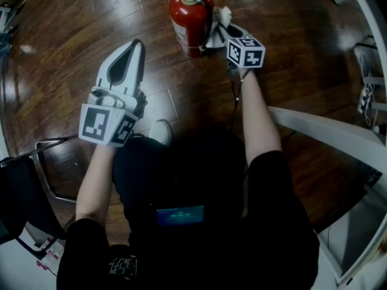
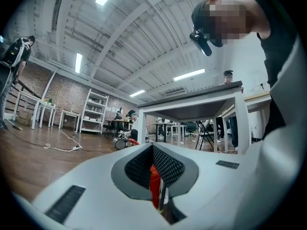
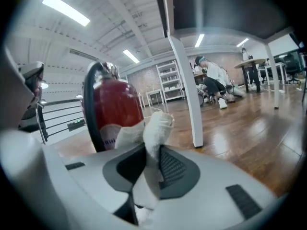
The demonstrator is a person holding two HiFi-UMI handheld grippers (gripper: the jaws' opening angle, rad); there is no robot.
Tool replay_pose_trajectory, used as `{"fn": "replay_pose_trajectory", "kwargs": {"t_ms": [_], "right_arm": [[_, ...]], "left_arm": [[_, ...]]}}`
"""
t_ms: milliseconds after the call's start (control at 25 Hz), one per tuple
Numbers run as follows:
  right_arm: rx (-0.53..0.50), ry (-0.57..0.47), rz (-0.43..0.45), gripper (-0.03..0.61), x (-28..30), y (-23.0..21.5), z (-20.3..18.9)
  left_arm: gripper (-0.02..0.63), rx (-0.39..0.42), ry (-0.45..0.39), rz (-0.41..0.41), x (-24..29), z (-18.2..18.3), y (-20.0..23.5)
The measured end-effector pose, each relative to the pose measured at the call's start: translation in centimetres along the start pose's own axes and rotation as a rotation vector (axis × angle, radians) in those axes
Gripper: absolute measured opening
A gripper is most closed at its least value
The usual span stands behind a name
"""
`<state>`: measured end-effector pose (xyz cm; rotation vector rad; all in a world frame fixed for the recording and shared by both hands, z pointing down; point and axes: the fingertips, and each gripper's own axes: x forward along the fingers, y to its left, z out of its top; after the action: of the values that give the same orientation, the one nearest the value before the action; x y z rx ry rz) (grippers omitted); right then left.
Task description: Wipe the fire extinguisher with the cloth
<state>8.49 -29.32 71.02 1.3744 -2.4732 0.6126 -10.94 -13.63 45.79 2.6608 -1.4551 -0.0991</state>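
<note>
Jaws of the left gripper (image 1: 134, 46) meet with nothing held between them, above the wooden floor (image 1: 72, 29), left of the upright red fire extinguisher (image 1: 188, 23). Further right, the right gripper (image 3: 152, 150) clamps the white cloth (image 3: 156, 126), which bunches just beside the extinguisher's body.

fire extinguisher (image 1: 188, 20): handle cut by top edge | cloth (image 1: 225, 12): mostly hidden

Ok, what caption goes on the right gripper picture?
Right gripper pinches a white cloth beside the red fire extinguisher.
</note>
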Motion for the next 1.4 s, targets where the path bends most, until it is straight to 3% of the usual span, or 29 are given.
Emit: {"fn": "replay_pose_trajectory", "kwargs": {"t_ms": [400,560,720,960,1280,1400], "right_arm": [[-0.062,-0.455,0.128,0.089,-12.0,5.5,15.9],[-0.11,-0.51,0.208,0.089,-14.2,9.4,19.5],[-0.139,-0.458,0.246,0.089,-12.9,12.0,18.9],[-0.183,-0.339,0.24,0.089,-9.6,13.4,14.4],[-0.214,-0.259,0.266,0.087,-7.1,14.1,9.2],[-0.178,-0.266,0.279,0.086,-6.7,13.9,7.8]], "left_arm": [[0.002,-0.001,-0.006,-0.017,1.0,0.0,-1.4],[0.002,-0.017,-0.011,-0.023,1.3,-0.1,-1.9],[0.002,-0.009,-0.005,-0.036,1.7,-0.3,-2.5],[0.002,0.0,-0.004,-0.044,1.7,-0.7,-3.2],[0.002,-0.014,-0.002,-0.036,1.5,-0.5,-3.1],[0.002,-0.011,0.0,-0.036,1.5,-0.6,-2.9]]}}
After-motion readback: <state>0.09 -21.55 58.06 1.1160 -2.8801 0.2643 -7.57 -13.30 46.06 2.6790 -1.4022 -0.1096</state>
